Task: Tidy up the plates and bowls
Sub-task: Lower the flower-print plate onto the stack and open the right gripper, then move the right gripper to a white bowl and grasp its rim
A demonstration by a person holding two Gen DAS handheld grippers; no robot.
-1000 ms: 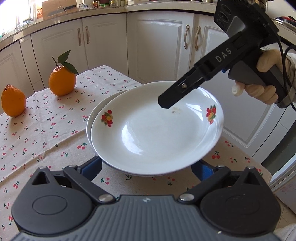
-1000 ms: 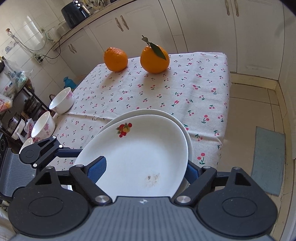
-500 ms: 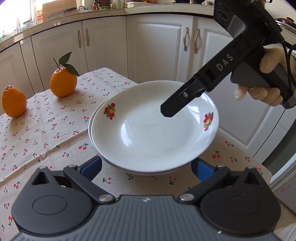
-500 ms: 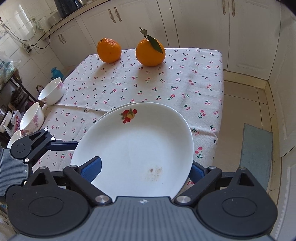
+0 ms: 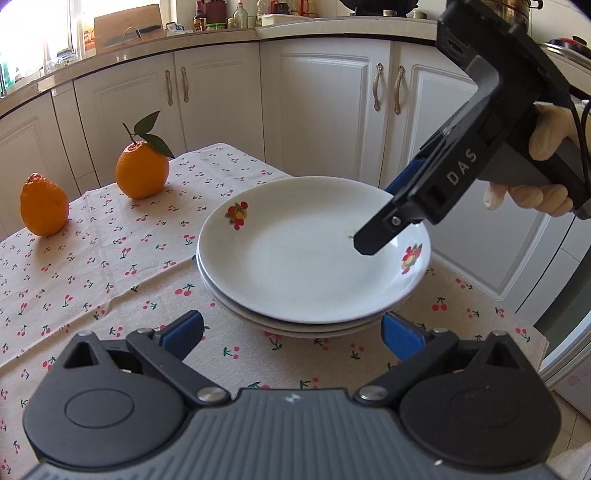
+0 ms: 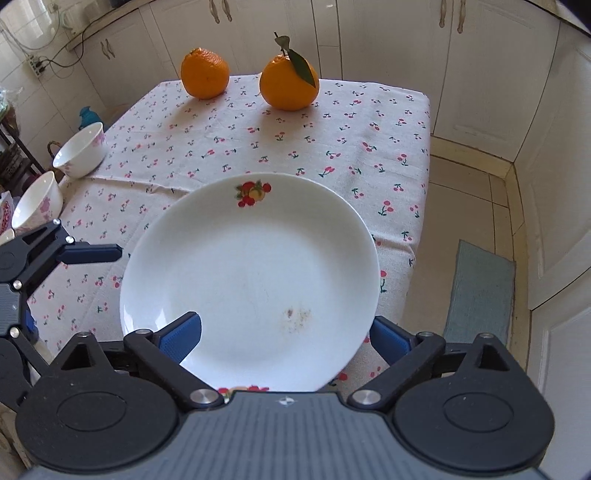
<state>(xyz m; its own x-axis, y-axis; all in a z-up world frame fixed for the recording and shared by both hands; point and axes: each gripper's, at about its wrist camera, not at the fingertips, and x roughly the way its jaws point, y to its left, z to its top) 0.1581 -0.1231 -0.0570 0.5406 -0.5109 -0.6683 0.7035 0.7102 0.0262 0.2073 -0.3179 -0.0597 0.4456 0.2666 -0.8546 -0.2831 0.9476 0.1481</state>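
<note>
Two stacked white plates [image 5: 314, 266] sit at the table's [image 5: 92, 258] four o'clock corner; the lower shows only its rim. The right gripper [image 6: 286, 332] is opening astride the top plate's near edge, pads clear. The left gripper [image 5: 291, 332] stands apart, holding nothing.

- White cupboards [image 5: 325, 110] with curly metal handles stand along the walls.
- A pale counter [image 5: 229, 37] on top holds bottles.
- Bright light comes through a window [image 5: 33, 33].
- The floor [image 6: 476, 206] has cream tiles and a small green mat [image 6: 480, 291].
</note>
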